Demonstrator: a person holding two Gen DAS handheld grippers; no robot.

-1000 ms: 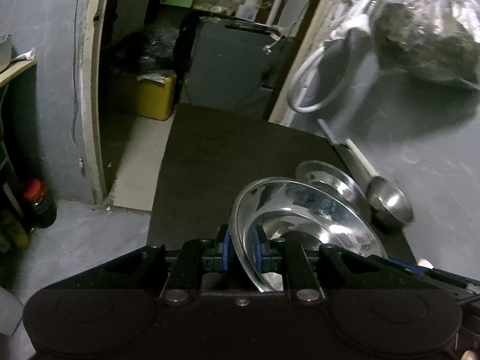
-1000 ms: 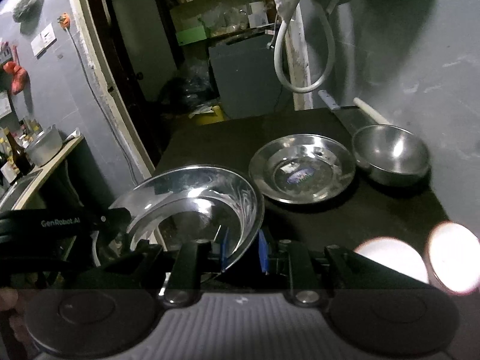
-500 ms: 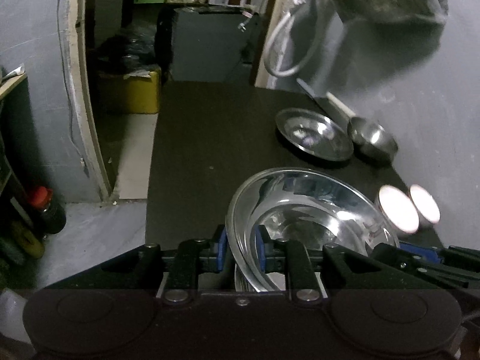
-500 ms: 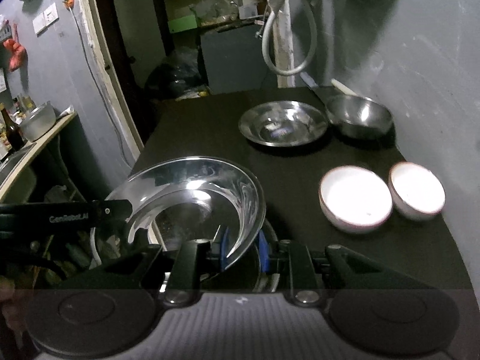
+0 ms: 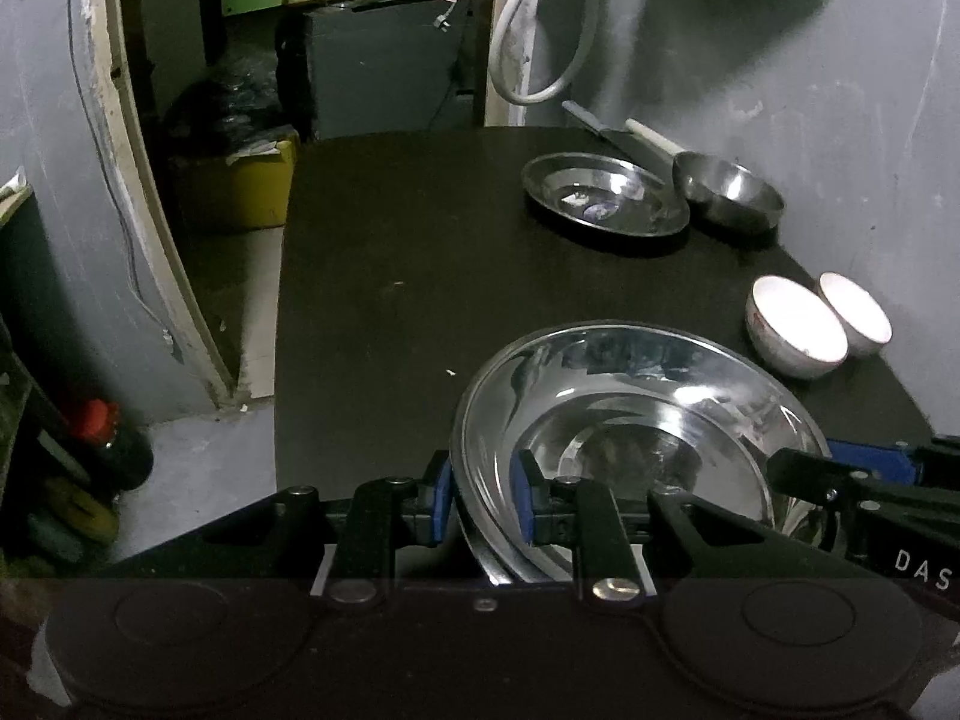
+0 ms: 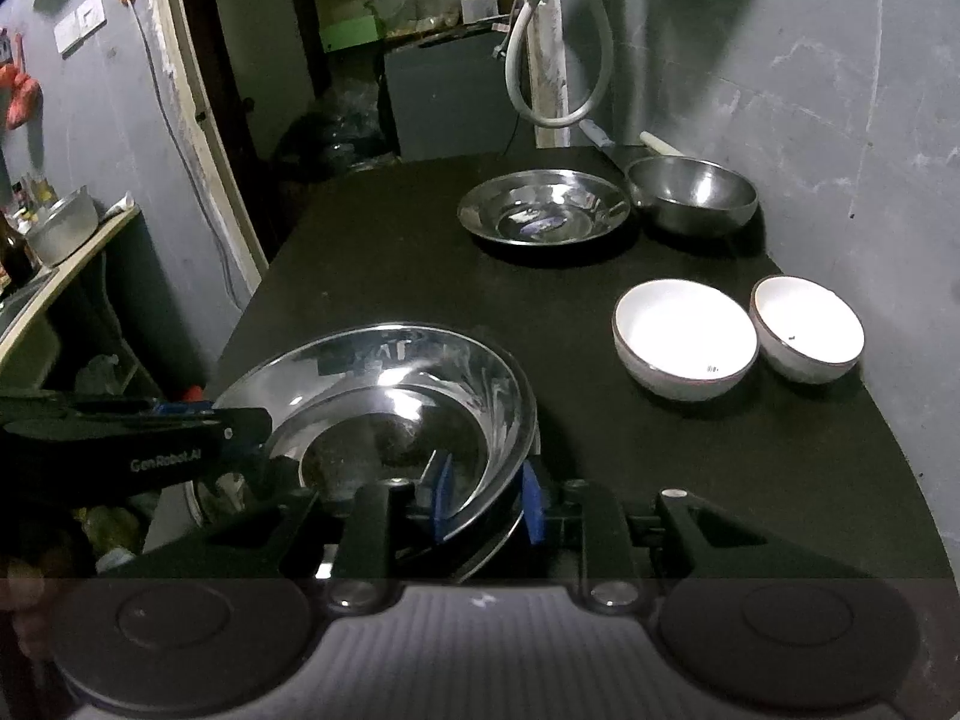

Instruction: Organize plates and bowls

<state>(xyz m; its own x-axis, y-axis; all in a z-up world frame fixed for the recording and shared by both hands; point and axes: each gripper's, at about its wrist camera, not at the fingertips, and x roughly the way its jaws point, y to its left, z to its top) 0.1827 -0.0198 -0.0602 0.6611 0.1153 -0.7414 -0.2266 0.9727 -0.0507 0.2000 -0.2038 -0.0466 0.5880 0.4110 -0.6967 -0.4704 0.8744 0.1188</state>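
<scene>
You are gripping the large steel bowl (image 5: 636, 414) with both tools, left tool (image 5: 483, 501) and right tool (image 6: 487, 501) each clamping its rim, near the white bowls (image 6: 684, 339) on the surface (image 6: 390, 252).

Glossy metal plates (image 5: 630, 414), glazed white bowls (image 6: 684, 339), matt black table (image 5: 390, 276)

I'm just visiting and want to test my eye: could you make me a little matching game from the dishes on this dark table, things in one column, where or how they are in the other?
Things:
1. big steel bowl
2. flat steel plate
3. small steel bowl
4. two white bowls

Places or states:
A. side by side near the table's right edge
B. gripped at its rim by the left claw and the right claw
C. by the wall at the far right
D. lying at the far end, just left of a steel bowl

Pairs: 1-B, 2-D, 3-C, 4-A
</scene>
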